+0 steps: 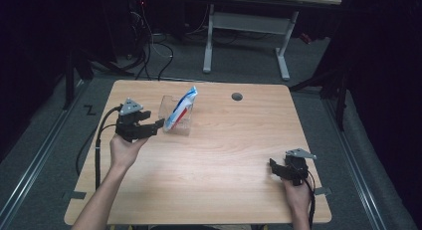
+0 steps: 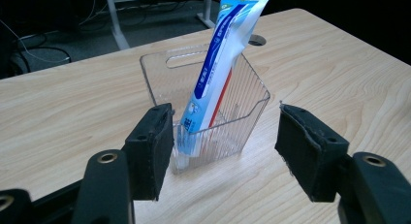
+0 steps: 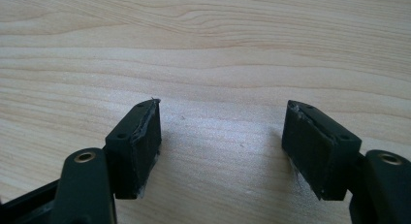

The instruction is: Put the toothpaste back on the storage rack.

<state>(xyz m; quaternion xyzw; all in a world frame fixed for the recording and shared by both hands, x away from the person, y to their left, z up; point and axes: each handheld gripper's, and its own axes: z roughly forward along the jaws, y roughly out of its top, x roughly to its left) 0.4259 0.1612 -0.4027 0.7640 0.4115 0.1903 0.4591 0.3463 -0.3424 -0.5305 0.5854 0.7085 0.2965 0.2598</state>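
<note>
Worktop (image 1: 214, 160) was pale wood grain with rounded corners, and a small dark round hole (image 1: 237, 96) sat in its far part, to the right of the clear bin (image 1: 177, 121). Room around it was dark: grey floor, black cables (image 1: 149, 51) on the floor beyond the bin, and a white-legged desk frame (image 1: 246, 26) further back.

Toothpaste tube (image 1: 181, 109), white with blue and red stripes, stood in the bin with its long axis steeply tilted. Its flat crimped end pointed up and leaned toward the hole side; its lower end sat down at the bin's floor, at the near corner in the left gripper view (image 2: 220, 73). The tube's top rose well above the bin's rim.

Bin was transparent ribbed plastic (image 2: 242, 103) with a slot handle cut into its tall back wall and a lower front wall. It stood upright on the worktop, left of centre and toward the far edge. The tube was the one item seen in it.

Left tool (image 1: 149, 126) was held just left of the bin, jaws spread wide and gripping nothing. In its own view (image 2: 225, 146) the pads framed the bin's near corner; the left pad sat close against it, though contact could not be judged.

Right tool (image 1: 276, 168) was well apart from the bin, near the worktop's front right corner, jaws wide open over bare wood (image 3: 220, 136), holding nothing.
</note>
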